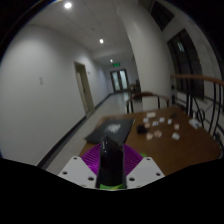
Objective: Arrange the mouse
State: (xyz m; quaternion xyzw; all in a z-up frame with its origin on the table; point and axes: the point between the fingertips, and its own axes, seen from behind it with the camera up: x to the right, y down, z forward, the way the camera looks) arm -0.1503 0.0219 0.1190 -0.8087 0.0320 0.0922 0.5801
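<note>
Gripper (pixel 108 172) is being held up above the near end of a wooden table (pixel 170 148), pointing along a corridor. Its two fingers, with purple pads (pixel 92 160) showing on the inner faces, are closing on a dark object that appears to be the mouse (pixel 108 160), which is sitting between them and rising slightly above the fingertips. Both fingers appear to be pressing on it, with no gap visible at either side.

Judgement: the carrying step is in hand, with the mouse lifted clear of the table and not yet set down. The next move is calling for a descent toward a bare part of the table, keeping the mouse level and stopping short of the small white items (pixel 160 124) scattered beyond the fingers.

Limits of inspection: the mouse's underside and lower body are being hidden by the fingers, so its orientation cannot be confirmed. The white items are too small to identify. The intended resting spot is not marked anywhere visible.
</note>
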